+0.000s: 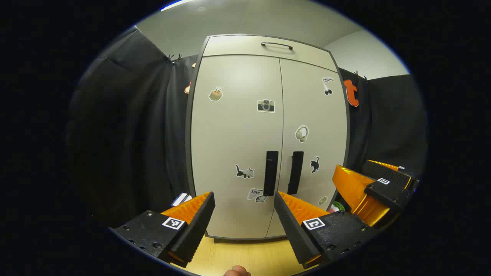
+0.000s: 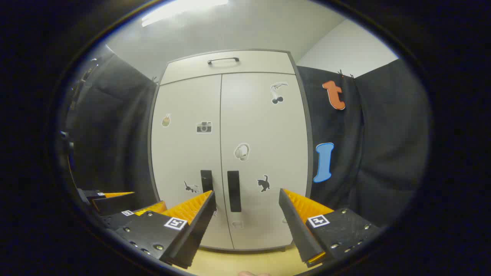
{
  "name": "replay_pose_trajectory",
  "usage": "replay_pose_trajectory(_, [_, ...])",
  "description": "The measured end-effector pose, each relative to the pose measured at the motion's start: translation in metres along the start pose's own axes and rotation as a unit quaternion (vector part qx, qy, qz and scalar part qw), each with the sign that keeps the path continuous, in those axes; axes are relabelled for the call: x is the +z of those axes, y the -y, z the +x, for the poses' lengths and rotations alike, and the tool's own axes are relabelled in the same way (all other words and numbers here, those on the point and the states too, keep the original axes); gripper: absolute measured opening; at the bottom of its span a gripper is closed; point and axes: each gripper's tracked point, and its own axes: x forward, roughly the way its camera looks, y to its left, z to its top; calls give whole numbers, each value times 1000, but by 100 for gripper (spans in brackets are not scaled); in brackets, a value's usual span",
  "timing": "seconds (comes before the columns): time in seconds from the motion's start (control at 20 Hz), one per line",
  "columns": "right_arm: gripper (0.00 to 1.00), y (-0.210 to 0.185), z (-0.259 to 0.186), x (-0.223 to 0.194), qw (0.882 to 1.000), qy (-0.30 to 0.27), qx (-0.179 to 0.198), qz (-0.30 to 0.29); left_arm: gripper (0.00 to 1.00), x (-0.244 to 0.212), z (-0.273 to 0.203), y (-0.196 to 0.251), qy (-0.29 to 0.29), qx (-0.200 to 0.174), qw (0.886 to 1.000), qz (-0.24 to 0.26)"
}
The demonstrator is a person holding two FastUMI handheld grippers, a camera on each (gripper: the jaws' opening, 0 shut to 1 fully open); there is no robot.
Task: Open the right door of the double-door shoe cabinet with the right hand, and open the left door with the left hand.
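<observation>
The pale double-door shoe cabinet (image 1: 264, 126) stands straight ahead with both doors closed, stickers scattered over them. Its left door (image 1: 236, 145) carries a dark vertical handle (image 1: 271, 173) beside the centre seam, and the right door (image 1: 312, 130) carries a matching handle (image 1: 295, 172). My left gripper (image 1: 244, 198) is open, short of the doors, with the left handle just above its right fingertip. In the right gripper view the right door (image 2: 264, 153) and its handle (image 2: 234, 191) sit ahead of my open right gripper (image 2: 246, 195). The right gripper (image 1: 368, 191) also appears at the far right of the left gripper view.
A drawer front with a dark bar handle (image 1: 277, 45) tops the cabinet. Black cloth (image 1: 130, 126) hangs on both sides of it. Light wooden floor (image 1: 245, 257) lies under the cabinet. A small part of a hand (image 1: 237, 271) shows at the bottom edge.
</observation>
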Motion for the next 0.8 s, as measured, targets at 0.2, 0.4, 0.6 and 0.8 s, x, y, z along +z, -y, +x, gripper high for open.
replay_pose_trajectory(0.2, [96,-7,23,-4,1000,-4,1,-2,96,6,6,-14,6,10,1000,-1])
replay_pose_trajectory(0.4, [99,-13,45,-11,1000,-8,3,-5,96,10,15,-28,9,18,1000,-1])
replay_pose_trajectory(0.6, [99,-19,68,-17,1000,-13,2,-5,96,11,20,-41,8,29,1000,2])
replay_pose_trajectory(0.8, [98,-22,95,-27,1000,-24,-1,-6,96,12,24,-54,9,38,999,-1])
